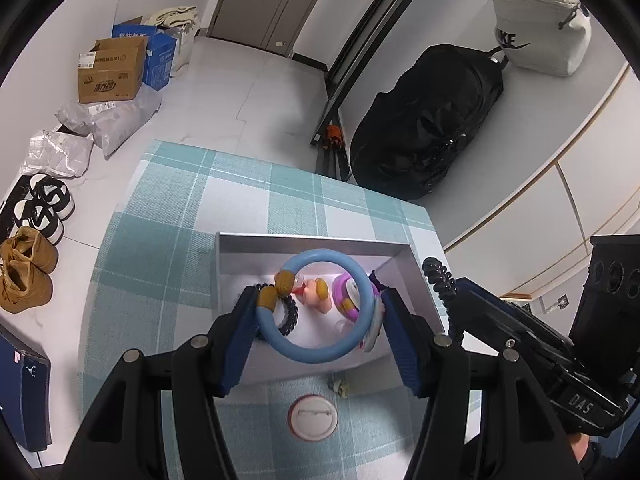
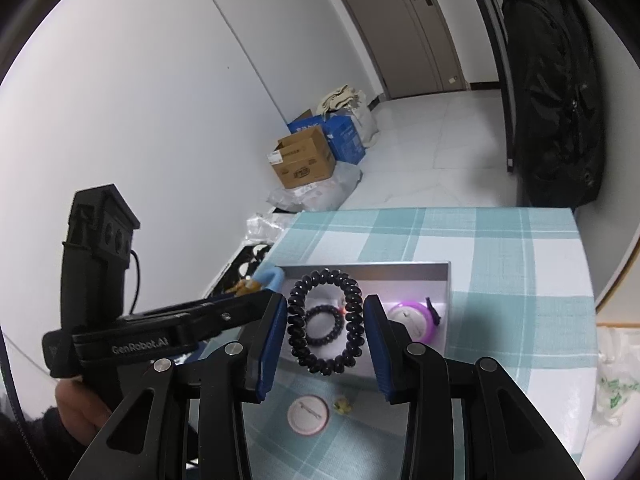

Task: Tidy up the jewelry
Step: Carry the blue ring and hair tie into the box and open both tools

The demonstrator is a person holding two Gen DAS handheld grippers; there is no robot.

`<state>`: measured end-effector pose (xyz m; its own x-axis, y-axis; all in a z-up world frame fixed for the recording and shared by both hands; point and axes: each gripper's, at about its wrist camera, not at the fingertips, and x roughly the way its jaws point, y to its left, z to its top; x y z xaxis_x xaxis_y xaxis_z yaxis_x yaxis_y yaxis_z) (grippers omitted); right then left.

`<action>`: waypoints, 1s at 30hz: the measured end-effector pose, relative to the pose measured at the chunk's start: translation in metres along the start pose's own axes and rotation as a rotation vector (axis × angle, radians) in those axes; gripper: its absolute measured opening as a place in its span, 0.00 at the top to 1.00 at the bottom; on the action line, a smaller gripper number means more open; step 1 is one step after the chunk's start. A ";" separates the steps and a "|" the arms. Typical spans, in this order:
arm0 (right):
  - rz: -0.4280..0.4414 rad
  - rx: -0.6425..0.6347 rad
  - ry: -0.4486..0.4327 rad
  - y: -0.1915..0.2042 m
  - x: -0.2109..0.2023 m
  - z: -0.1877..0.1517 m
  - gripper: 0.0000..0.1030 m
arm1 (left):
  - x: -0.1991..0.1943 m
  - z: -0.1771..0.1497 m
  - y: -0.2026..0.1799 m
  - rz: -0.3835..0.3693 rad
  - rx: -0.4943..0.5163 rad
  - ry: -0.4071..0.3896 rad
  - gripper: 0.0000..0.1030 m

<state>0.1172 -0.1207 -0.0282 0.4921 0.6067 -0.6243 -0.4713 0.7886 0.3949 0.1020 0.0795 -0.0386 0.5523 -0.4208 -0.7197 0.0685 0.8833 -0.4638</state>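
Two rings are held above the grey tray: the blue bangle is spanned by the left gripper, jaws wide, and the black spiral bracelet is pinched by the right gripper. Contact on the bangle's right side is hard to judge. If either were released off-centre, the table could be struck instead.
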 end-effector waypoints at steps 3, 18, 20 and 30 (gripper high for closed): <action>0.007 0.008 0.000 -0.004 0.006 0.006 0.63 | 0.007 0.005 0.000 -0.012 -0.015 0.015 0.45; -0.010 0.114 0.068 -0.036 0.035 0.015 0.63 | 0.034 0.014 -0.004 -0.009 -0.018 0.084 0.45; -0.011 0.119 0.073 -0.038 0.036 0.014 0.63 | 0.034 0.015 -0.005 -0.008 -0.015 0.086 0.45; -0.054 0.117 0.085 -0.038 0.039 0.010 0.56 | 0.041 0.016 -0.001 0.000 -0.054 0.112 0.45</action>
<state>0.1616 -0.1263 -0.0614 0.4483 0.5566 -0.6994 -0.3547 0.8290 0.4324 0.1378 0.0653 -0.0591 0.4554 -0.4436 -0.7719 0.0215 0.8723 -0.4885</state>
